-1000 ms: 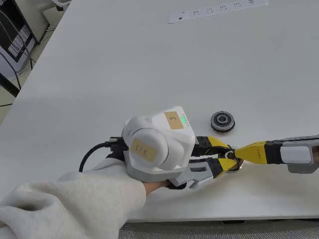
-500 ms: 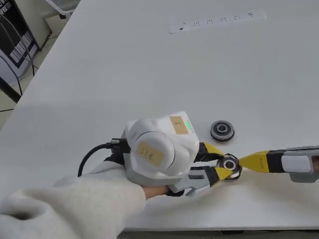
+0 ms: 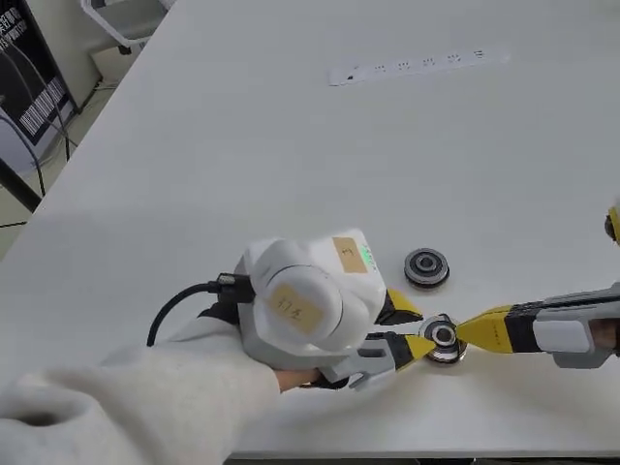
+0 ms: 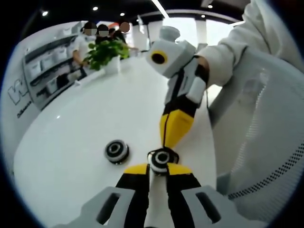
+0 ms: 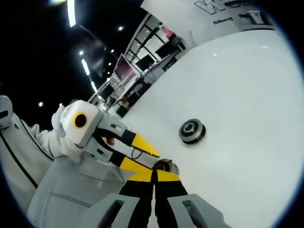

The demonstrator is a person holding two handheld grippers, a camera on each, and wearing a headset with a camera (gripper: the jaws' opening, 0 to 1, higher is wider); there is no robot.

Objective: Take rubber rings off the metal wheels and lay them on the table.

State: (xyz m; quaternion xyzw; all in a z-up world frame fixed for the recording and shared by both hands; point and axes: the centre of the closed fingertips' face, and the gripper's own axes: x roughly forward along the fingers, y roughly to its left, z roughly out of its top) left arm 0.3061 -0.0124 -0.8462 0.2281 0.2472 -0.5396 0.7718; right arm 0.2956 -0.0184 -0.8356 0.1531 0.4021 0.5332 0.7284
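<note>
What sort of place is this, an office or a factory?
Probably an office or lab workroom rather than a factory: a large white table with a power strip on it, shelving, and a potted plant.

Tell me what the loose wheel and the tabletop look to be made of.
Loose wheel: the dark matte outer band is likely rubber; the grey centre glints, so likely metal. Table: smooth white top with a soft sheen, perhaps laminate; the look leaves it open.

Shiny metal wheel [image 3: 427, 266] — smooth, matt table [image 3: 291, 145].
</note>
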